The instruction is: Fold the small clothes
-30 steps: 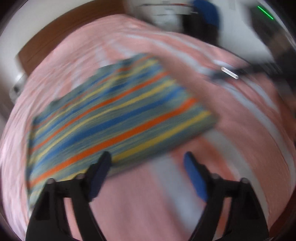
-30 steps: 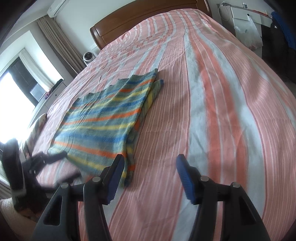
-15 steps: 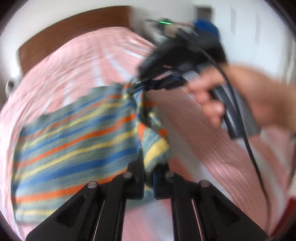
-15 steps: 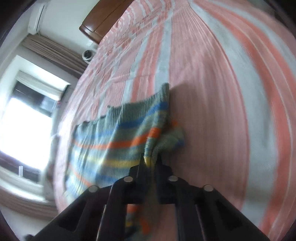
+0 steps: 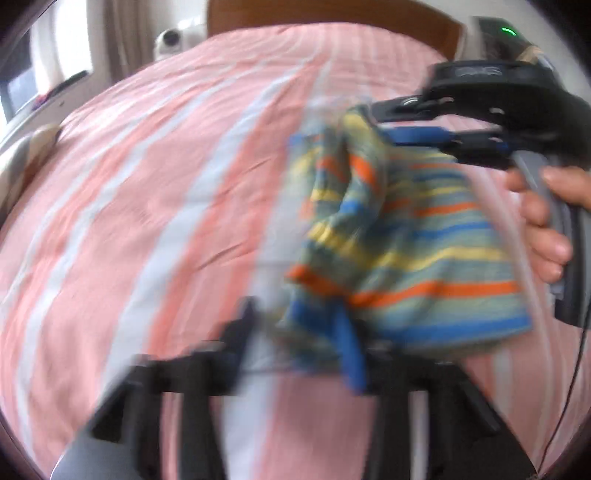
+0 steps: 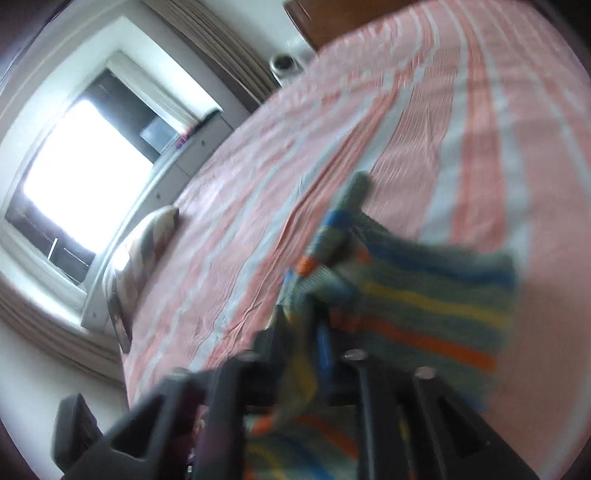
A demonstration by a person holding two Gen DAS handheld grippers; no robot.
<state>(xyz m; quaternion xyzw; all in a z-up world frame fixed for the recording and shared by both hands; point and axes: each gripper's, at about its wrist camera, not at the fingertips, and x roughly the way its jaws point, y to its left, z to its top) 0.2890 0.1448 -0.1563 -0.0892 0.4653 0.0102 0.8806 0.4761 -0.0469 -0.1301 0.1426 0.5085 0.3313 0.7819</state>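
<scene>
Above the bed [image 5: 147,206], one striped knit garment [image 5: 424,251] hangs lifted between two claws, clear of the pink-and-white striped sheet over most of its width. The left claw [image 5: 306,332] shows smeared by motion at the garment's lower edge; its blue pad sits against the cloth and the fingers look spread, so I cannot tell whether it grips. The right claw [image 6: 317,339] has its fingers drawn close together on a bunched edge of the same garment [image 6: 424,302], which drapes away to the right of it.

Judging by the sag and the folds, the knit is light, soft and stretchy, with no stiffness to hold a shape; it should not slip much against rubber pads, but a pinch on one layer may pull the weave. Corners or the ribbed hem look like the surest places to hold.

Count: one garment, one bed, two claws, one pillow [image 6: 147,243] at the bed's window side, one wooden headboard [image 5: 332,14].
</scene>
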